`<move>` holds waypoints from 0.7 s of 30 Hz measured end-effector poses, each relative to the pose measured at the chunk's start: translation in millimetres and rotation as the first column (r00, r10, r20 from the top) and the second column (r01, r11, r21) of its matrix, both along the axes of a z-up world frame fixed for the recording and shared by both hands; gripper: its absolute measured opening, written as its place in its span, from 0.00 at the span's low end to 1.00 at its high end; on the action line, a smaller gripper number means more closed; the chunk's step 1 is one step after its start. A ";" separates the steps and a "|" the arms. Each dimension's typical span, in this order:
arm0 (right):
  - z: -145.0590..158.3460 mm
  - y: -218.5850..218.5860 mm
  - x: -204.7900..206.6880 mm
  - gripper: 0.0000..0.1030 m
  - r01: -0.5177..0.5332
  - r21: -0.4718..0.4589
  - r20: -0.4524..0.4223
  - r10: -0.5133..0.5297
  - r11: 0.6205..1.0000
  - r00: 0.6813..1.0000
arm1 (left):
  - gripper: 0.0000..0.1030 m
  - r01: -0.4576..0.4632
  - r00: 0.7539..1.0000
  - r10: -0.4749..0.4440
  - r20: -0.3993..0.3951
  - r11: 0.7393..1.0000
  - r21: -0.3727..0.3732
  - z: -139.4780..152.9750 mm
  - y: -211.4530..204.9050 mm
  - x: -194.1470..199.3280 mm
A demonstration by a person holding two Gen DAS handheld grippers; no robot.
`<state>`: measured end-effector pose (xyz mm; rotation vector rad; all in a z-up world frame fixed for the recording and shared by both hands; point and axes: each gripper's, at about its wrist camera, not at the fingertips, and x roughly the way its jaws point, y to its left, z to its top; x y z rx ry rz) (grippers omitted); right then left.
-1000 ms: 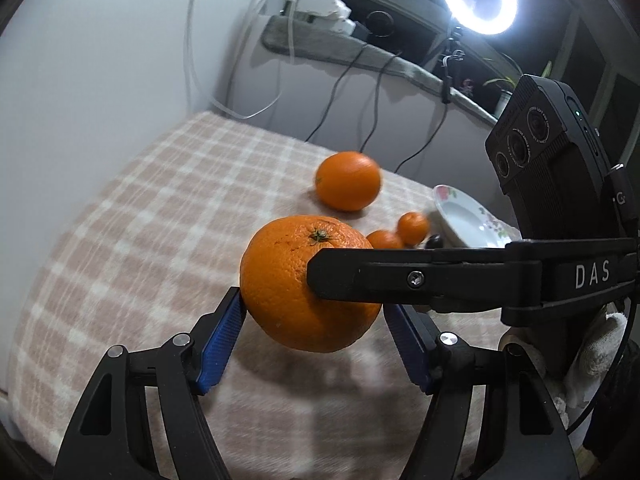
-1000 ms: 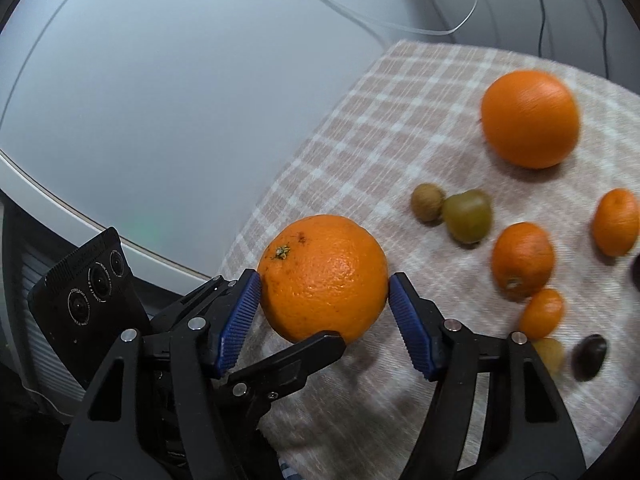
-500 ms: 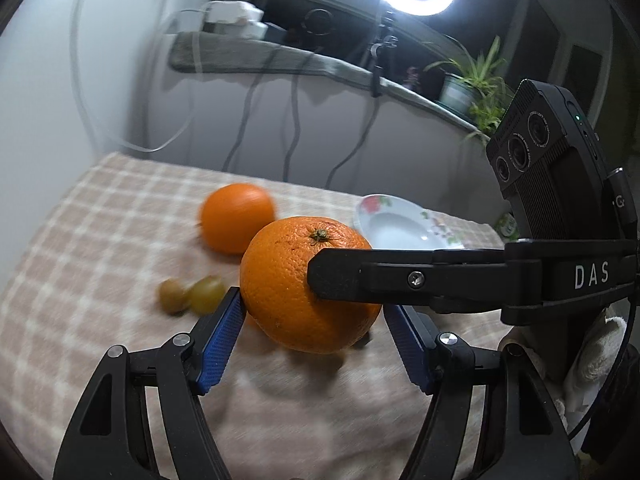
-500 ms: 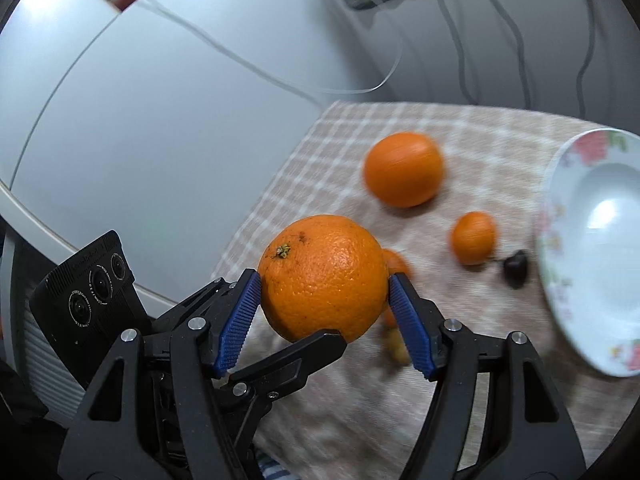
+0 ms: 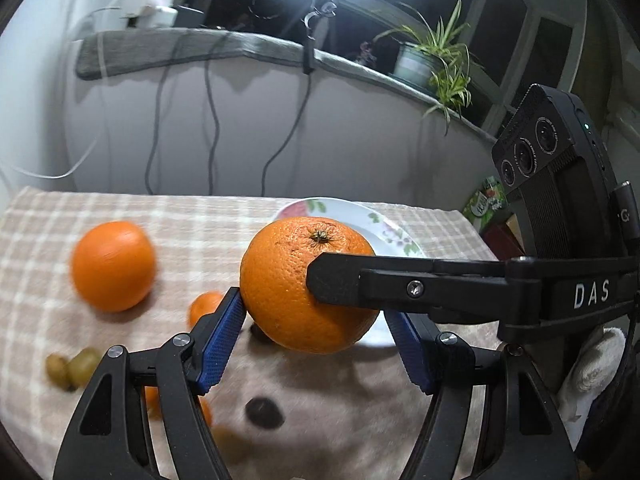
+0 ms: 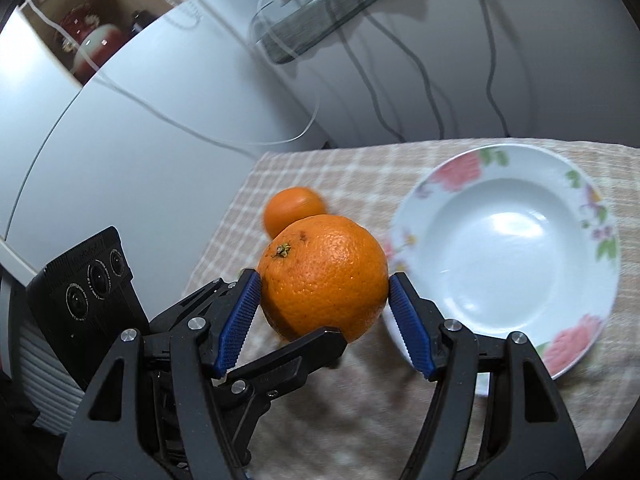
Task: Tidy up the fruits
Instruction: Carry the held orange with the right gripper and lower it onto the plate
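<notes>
Both tongs, left (image 5: pixel 316 330) and right (image 6: pixel 324 322), clamped one orange (image 6: pixel 323 276) | held aloft beside plate (image 6: pixel 508 240) (likely destination, empty)

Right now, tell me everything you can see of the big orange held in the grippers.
The big orange is round, bright orange, with pebbled, faintly speckled peel and a small dry greenish-brown stem scar near its top. It looks whole and unpeeled. It is held off the checked cloth, beside the flowered plate. The right hand-held gripper presses its blue ribbed pads on two opposite sides, and the left hand-held gripper does likewise across it. Nothing else touches it.
</notes>
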<state>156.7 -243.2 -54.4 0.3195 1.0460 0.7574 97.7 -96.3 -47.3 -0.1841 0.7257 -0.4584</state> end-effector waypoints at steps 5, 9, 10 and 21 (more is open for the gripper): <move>-6.3 -26.0 13.4 0.67 0.040 0.002 -0.011 -0.040 0.999 0.999 | 0.69 0.041 0.999 -0.041 -0.022 0.999 0.021 -1.2 -24.6 19.8; -14.9 -42.1 25.0 0.67 0.073 0.002 -0.027 -0.073 0.997 0.997 | 0.69 0.062 0.997 -0.060 -0.053 0.998 0.026 -7.2 -39.8 35.1; -16.5 -45.2 27.0 0.67 0.079 0.001 -0.029 -0.079 0.997 0.996 | 0.69 0.065 0.996 -0.063 -0.060 0.998 0.027 -8.5 -42.7 39.2; -29.1 -66.5 40.0 0.67 0.119 -0.015 -0.019 -0.119 0.993 0.993 | 0.69 0.090 0.992 -0.085 -0.093 0.995 0.050 -19.1 -63.8 58.4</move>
